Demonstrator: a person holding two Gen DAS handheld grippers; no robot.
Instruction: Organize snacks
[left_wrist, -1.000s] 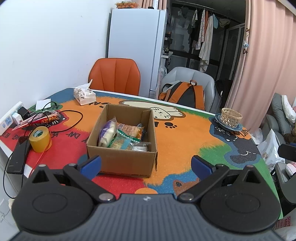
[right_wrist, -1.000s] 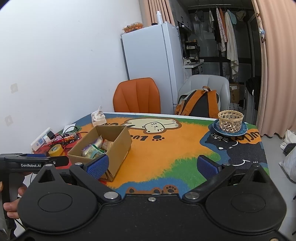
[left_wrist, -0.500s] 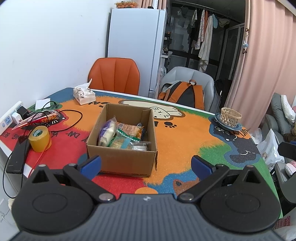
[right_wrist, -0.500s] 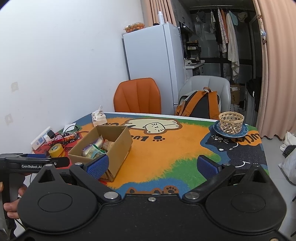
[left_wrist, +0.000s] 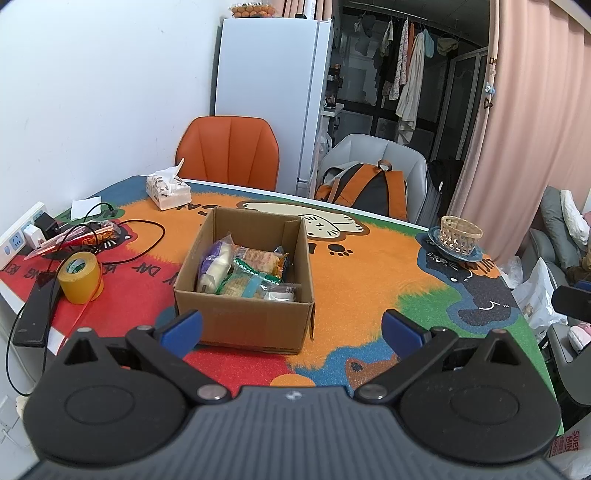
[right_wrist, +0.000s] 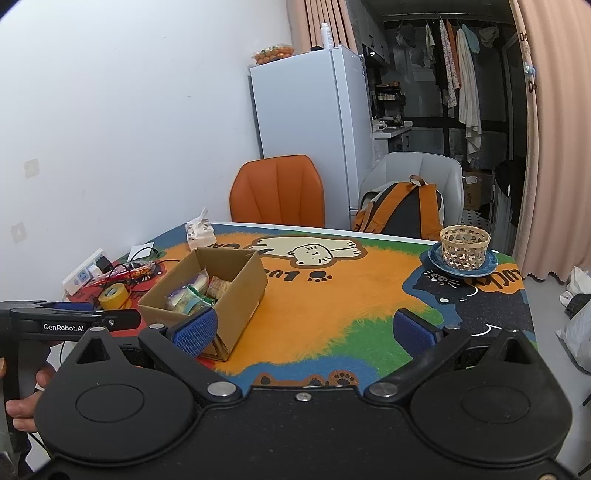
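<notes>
Left wrist view: left tool spread wide, facing cardboard box.

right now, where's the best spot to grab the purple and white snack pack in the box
Take the purple and white snack pack by its upper end, coming straight down from above. It leans against the left wall of the cardboard box with that end highest; the walls block any sideways approach, and other packets crowd its right side.

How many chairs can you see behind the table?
2. The orange chair stands behind the table's far edge near the wall; the grey chair is right of it, by the fridge, with a backpack on it. Others may be out of view.
</notes>
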